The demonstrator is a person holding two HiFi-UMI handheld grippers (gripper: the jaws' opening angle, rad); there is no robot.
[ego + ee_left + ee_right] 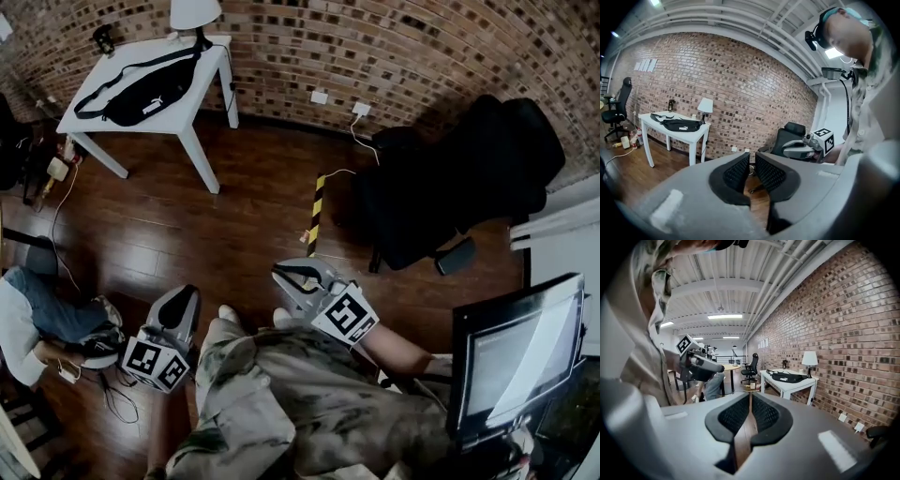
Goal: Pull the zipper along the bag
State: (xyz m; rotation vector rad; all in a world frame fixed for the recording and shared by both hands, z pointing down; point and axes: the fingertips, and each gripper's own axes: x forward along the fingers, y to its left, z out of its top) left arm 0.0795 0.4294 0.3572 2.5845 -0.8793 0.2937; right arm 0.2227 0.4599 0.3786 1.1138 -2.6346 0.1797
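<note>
Both grippers are well away from the white square-topped surface (214, 58), out over the dark wood floor. The left hand-held gripper (751, 157) has its jaws a narrow slit apart with nothing in them. The right hand-held gripper (750, 395) is the same, barely ajar and empty.

The black soft fabric sling bag (141, 91) lies flat on the surface, with its long strap looped out across the top toward the far corner. It has a small white logo on the side. From this far off I can't see the zip or tell whether it's open or closed, so this could be before the pull or after it.

If the pull is still to come, my guess is that the soft fabric will bunch. One gripper should pin the bag near the zip's end while the other pinches the tab and runs straight along the teeth.
</note>
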